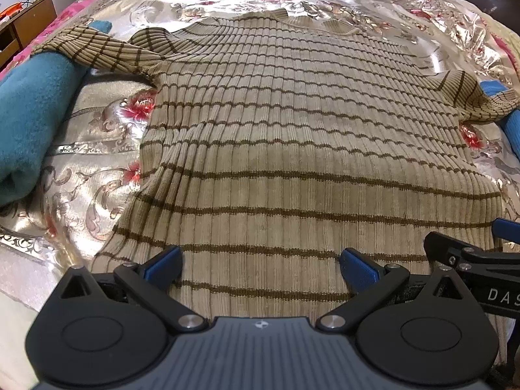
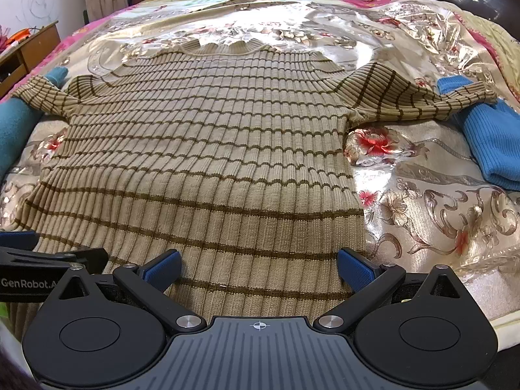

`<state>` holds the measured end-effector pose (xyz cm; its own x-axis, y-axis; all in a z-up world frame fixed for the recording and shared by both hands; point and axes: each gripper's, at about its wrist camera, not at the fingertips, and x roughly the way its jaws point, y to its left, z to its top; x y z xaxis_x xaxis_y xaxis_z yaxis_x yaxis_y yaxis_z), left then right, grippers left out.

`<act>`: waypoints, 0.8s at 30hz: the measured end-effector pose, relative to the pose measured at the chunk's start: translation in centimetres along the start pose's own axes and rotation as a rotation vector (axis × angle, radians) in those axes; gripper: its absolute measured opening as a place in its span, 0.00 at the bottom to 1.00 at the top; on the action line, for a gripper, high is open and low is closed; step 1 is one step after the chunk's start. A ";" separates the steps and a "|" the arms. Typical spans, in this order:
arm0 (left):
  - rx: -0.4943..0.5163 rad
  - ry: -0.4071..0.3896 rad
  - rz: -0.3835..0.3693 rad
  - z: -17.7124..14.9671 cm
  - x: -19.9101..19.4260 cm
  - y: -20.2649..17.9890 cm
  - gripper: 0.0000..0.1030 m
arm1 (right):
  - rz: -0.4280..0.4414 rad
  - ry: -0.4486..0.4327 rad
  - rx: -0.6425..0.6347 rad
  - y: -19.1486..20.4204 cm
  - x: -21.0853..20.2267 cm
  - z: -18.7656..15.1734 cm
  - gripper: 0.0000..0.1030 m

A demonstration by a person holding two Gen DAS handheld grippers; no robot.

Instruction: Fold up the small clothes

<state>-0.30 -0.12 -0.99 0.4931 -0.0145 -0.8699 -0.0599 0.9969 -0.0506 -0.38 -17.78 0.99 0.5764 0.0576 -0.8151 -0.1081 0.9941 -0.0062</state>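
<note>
While you hold both tools low over the near edge of the bed [image 1: 84, 195], the beige ribbed sweater [image 1: 276, 149] with thin brown stripes lies spread flat in front of you on the shiny floral bedspread [image 2: 438, 214], its collar [image 2: 224, 48] pointing away and its hem toward you.

Your left hand-held gripper [image 1: 260, 266] has its jaws spread wide, and its blue fingertips [image 1: 164, 265] sit just above the hem on the sweater's left half, pinching nothing. Your right hand-held gripper [image 2: 258, 268] is likewise wide apart and empty, poised over the hem on the right half, with its right fingertip close to the sweater's side edge. Each tool shows at the edge of the other's view, so the two are side by side and close together.

The left sleeve [image 1: 94, 52] stretches outward and drapes over a rolled teal fleece garment [image 1: 29, 123] lying along the left side of the bed. The right sleeve [image 2: 422, 97] extends the other way and rests on a bright blue knitted garment [image 2: 490, 143] at the right side. The body of the sweater looks fairly smooth, with a few gathered ripples along its left edge near the waist.

Beyond the bed, a wooden desk [image 2: 29, 52] stands at the far left against the wall, and more fabric is piled at the far end.
</note>
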 end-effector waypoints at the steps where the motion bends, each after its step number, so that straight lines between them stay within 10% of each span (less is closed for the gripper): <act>1: 0.001 0.003 0.001 0.0 0.0 0.0 1.00 | 0.000 0.000 0.000 0.0 0.0 0.0 0.99; 14: -0.019 0.041 -0.034 -0.2 0.6 0.4 1.00 | 0.001 -0.004 0.001 0.1 -0.1 0.1 0.99; 24: 0.030 -0.107 0.048 0.3 -1.8 -0.4 1.00 | -0.041 -0.065 -0.029 0.1 -0.6 0.5 0.99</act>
<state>-0.86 -0.51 0.71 0.5803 0.0398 -0.8134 -0.0606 0.9981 0.0056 -0.35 -17.67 1.77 0.6323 0.0241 -0.7743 -0.1064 0.9927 -0.0560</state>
